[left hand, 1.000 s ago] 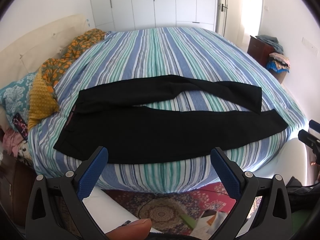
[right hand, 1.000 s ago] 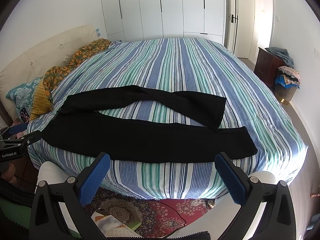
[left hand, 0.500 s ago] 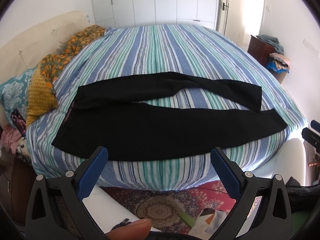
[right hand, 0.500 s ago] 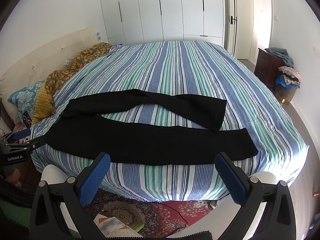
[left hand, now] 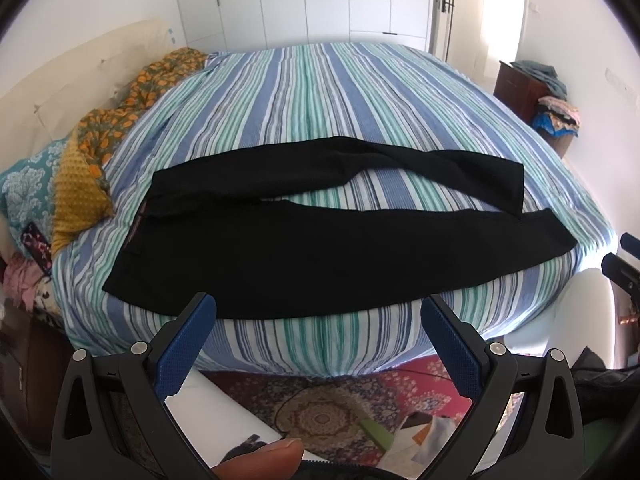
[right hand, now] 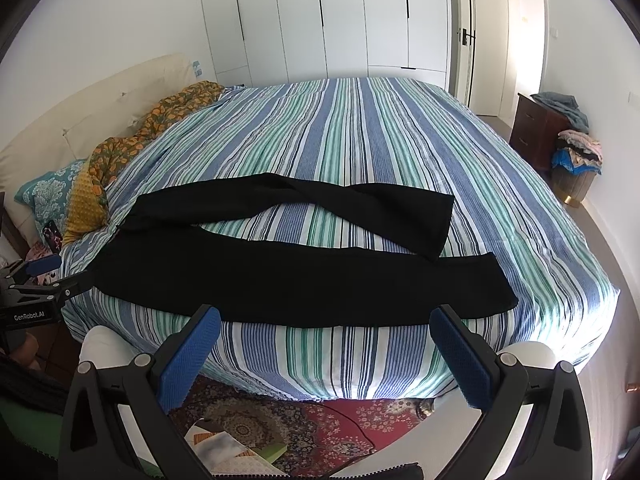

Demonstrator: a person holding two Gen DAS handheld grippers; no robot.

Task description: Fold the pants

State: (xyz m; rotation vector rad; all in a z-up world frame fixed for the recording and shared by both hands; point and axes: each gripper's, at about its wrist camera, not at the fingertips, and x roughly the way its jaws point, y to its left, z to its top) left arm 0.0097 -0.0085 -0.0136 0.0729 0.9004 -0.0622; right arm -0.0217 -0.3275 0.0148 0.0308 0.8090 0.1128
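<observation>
Pants (left hand: 304, 248) lie flat along the bed's (left hand: 320, 92) near edge, long axis parallel to it, waistband toward the headboard end, cuffs toward the opposite end, while left gripper (left hand: 318, 338) and right gripper (right hand: 326, 346) hover wide open, holding nothing.

The words "GenRobot.AI" were in white on the black left gripper (right hand: 44, 284) at the side.

Both wrist views above bed (left hand: 312, 92) edge
</observation>
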